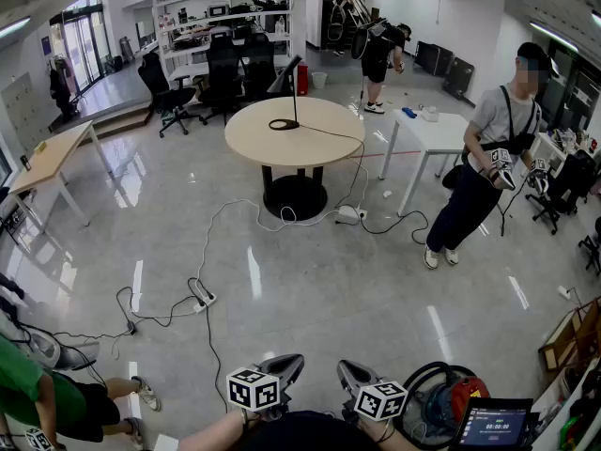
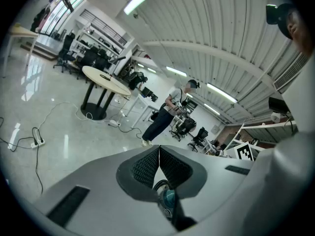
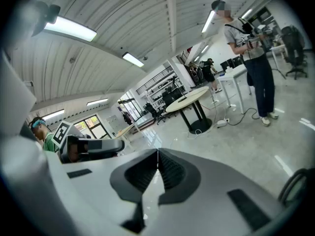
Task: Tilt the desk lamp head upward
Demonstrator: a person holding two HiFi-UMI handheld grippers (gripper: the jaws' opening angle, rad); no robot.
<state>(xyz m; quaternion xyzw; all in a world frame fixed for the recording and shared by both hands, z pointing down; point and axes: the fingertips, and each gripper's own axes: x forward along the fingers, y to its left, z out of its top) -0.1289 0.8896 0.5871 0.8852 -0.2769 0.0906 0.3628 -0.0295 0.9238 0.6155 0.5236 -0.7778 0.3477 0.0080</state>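
Note:
A black desk lamp (image 1: 289, 90) stands on a round beige table (image 1: 310, 139) across the room, its thin stem upright and its head (image 1: 285, 76) slanting down to the left. The table with the lamp is small in the left gripper view (image 2: 104, 78) and in the right gripper view (image 3: 189, 97). My left gripper (image 1: 291, 364) and right gripper (image 1: 346, 368) hang side by side at the bottom edge of the head view, far from the table. Both are shut, the ribbed pads (image 2: 147, 166) pressed together with nothing between them; the right pads (image 3: 167, 169) meet too.
Power cables and a power strip (image 1: 203, 297) trail over the grey floor between me and the table. A person (image 1: 484, 158) stands at right by a white table (image 1: 427, 132). Another person (image 1: 56, 397) sits at lower left. A red vacuum (image 1: 451, 397) and a tablet (image 1: 493, 426) lie at lower right.

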